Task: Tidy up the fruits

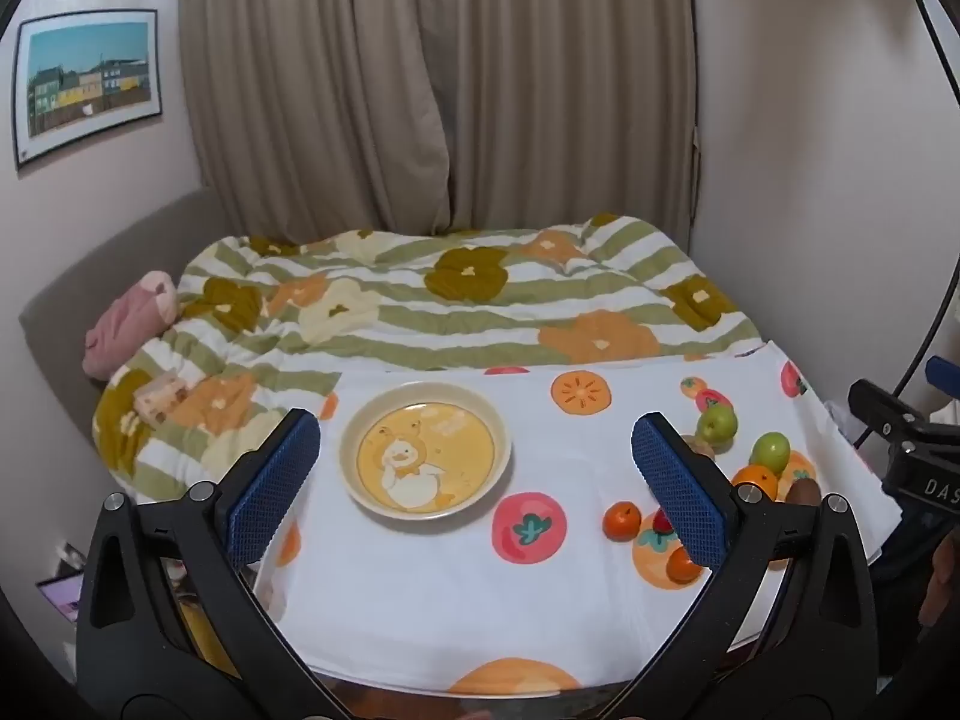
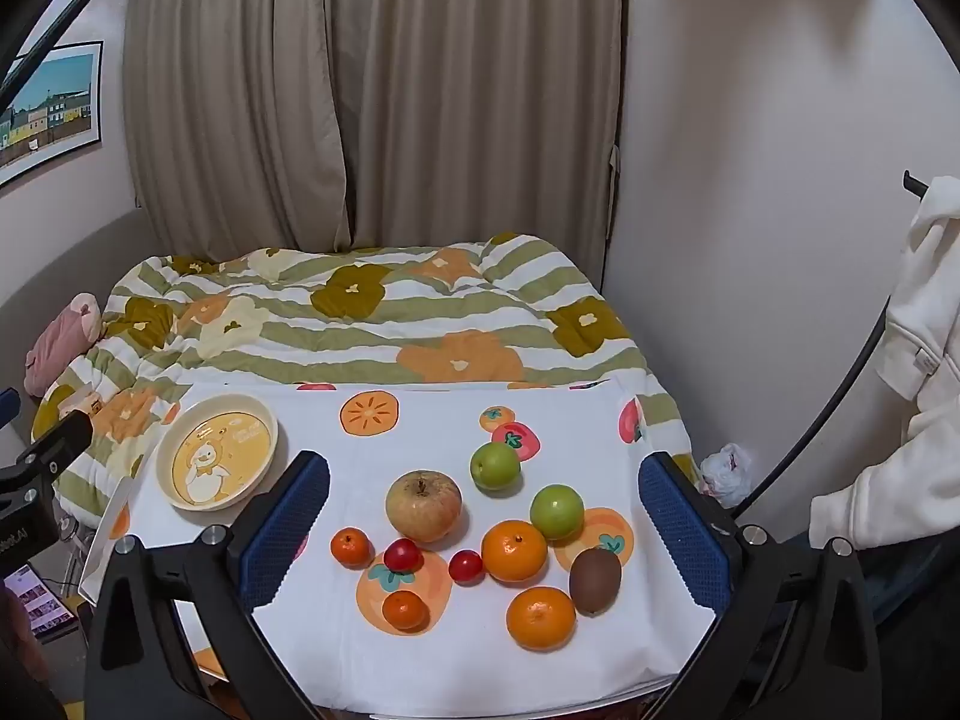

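Nothing has been sorted yet, as far as these views show. The duck-print plate (image 2: 180,450) sits bare at the left of the bench (image 2: 420,438), which is draped in a white cloth printed with fruit shapes (easy to mistake for real ones), and every real fruit lies loose on the cloth to its right, well apart from it.

The cluster, seen from the right wrist: a russet apple (image 2: 423,505) in the middle, two green apples (image 2: 495,465) behind and to its right, the second one (image 2: 557,511) touching a large mandarin (image 2: 514,550). Another large mandarin (image 2: 540,618) lies nearest the camera, just beside a brown kiwi (image 2: 595,579). Two small tangerines (image 2: 351,546) sit on the left side, the nearer one (image 2: 405,609) in front of two cherry tomatoes (image 2: 402,555), the other tomato (image 2: 465,566) close to the mandarin.

The right gripper (image 2: 483,540) hovers over this cluster with its jaws spread wide and nothing between them. The left gripper (image 1: 477,489) is likewise wide open and empty, facing the plate (image 1: 360,480), with the fruit off to its right.

My judgement: the task is at its very start. All ten pieces remain to be moved, presumably onto the plate, and it looks too small to take them all without stacking.
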Available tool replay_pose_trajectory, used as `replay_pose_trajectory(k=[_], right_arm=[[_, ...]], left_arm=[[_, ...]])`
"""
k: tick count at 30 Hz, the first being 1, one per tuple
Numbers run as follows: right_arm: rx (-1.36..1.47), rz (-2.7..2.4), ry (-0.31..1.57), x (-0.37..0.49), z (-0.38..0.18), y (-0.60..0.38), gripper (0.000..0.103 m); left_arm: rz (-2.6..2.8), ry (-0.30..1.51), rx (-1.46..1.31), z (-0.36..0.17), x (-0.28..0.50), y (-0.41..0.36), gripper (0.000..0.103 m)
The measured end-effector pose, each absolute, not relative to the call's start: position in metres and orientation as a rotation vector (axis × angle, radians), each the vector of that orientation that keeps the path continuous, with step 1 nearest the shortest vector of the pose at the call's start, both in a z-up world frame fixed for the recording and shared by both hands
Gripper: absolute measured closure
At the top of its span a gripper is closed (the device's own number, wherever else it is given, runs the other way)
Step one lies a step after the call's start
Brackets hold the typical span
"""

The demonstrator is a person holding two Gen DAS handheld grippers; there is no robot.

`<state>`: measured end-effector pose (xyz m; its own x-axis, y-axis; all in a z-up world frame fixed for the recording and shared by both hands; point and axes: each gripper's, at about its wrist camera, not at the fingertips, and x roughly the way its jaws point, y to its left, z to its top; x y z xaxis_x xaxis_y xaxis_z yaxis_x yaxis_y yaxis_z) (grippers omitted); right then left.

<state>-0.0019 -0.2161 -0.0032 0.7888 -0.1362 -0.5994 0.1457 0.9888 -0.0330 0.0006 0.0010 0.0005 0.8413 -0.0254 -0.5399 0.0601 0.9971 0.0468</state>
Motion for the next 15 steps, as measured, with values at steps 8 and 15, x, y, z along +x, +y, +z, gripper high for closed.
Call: replay_pose_trajectory(k=[8,15], right_arm=[[0.005,-0.148,0.648,-0.002,-0.004,-0.214,0.0],[-0.004,-0.145,0.644,-0.001,-0.003,-0.214,0.0]], left_arm=[[-0.04,0.554,0.059,0.006,-0.001,0.011,0.0],[-0.032,0.552,0.062,0.002,-0.001,0.006,0.0]])
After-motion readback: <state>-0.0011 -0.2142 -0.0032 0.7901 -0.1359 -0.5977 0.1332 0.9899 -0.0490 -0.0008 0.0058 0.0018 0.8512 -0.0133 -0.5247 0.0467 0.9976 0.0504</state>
